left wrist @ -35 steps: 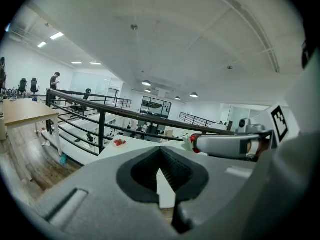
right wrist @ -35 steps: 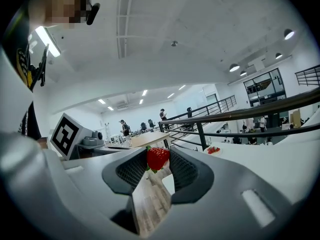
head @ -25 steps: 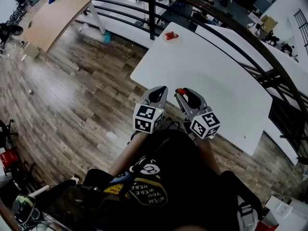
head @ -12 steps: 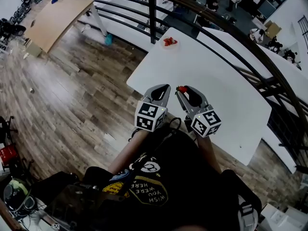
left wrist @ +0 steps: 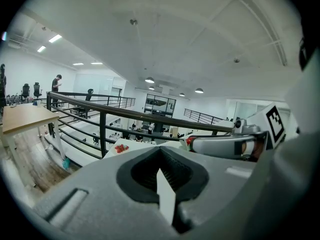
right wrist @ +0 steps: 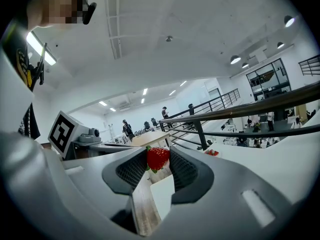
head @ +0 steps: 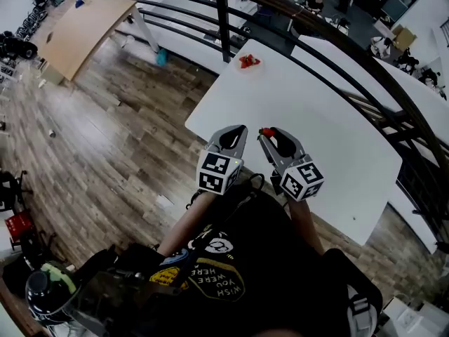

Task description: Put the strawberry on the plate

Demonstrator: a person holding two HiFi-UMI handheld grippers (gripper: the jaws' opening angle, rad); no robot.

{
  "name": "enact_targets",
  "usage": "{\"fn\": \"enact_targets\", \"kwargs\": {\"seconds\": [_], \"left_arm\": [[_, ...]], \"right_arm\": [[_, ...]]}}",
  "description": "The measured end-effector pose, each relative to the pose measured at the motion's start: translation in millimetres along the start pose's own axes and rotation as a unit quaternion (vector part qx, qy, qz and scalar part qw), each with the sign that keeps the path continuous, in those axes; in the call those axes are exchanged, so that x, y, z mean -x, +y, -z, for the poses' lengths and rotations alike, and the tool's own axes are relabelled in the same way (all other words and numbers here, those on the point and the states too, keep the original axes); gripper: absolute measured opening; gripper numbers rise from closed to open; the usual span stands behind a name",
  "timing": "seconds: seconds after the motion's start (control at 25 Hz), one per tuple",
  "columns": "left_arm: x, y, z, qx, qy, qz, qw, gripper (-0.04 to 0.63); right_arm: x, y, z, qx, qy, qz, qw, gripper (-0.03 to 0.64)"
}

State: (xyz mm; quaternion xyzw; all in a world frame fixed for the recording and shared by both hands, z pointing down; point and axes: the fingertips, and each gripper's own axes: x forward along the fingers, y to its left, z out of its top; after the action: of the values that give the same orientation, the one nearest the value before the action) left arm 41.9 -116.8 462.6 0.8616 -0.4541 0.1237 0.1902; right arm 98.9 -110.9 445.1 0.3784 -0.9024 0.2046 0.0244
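Note:
A red strawberry (right wrist: pixel 158 158) sits between the pads of my right gripper (right wrist: pixel 158 153), which is shut on it. In the head view the right gripper (head: pixel 267 133) hovers over the near edge of the white table (head: pixel 330 118), with the strawberry (head: pixel 264 131) at its tip. My left gripper (head: pixel 240 128) hangs just to its left, shut and empty; its jaws meet at the tip (left wrist: pixel 160 151). A small white plate (head: pixel 248 62) with red strawberries on it rests at the table's far left corner, well ahead of both grippers, and also shows as the plate (left wrist: pixel 120 147).
A black metal railing (head: pixel 295 20) runs behind the table's far side. A wooden table (head: pixel 84 23) stands at the far left on the wood floor (head: pixel 105 132). A dark bottle with a green top (head: pixel 49 286) is at the bottom left.
Both grippers keep their places side by side and the strawberry stays gripped. Only the head camera has shifted a little.

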Motion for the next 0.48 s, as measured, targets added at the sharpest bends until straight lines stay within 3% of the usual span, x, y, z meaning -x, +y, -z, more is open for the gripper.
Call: {"fn": "enact_targets", "kwargs": {"seconds": [0.48], "left_arm": [[-5, 53, -26, -0.008, -0.001, 0.036, 0.9993, 0.005]], "right_arm": [[-48, 8, -19, 0.002, -0.012, 0.036, 0.999, 0.138]]}}
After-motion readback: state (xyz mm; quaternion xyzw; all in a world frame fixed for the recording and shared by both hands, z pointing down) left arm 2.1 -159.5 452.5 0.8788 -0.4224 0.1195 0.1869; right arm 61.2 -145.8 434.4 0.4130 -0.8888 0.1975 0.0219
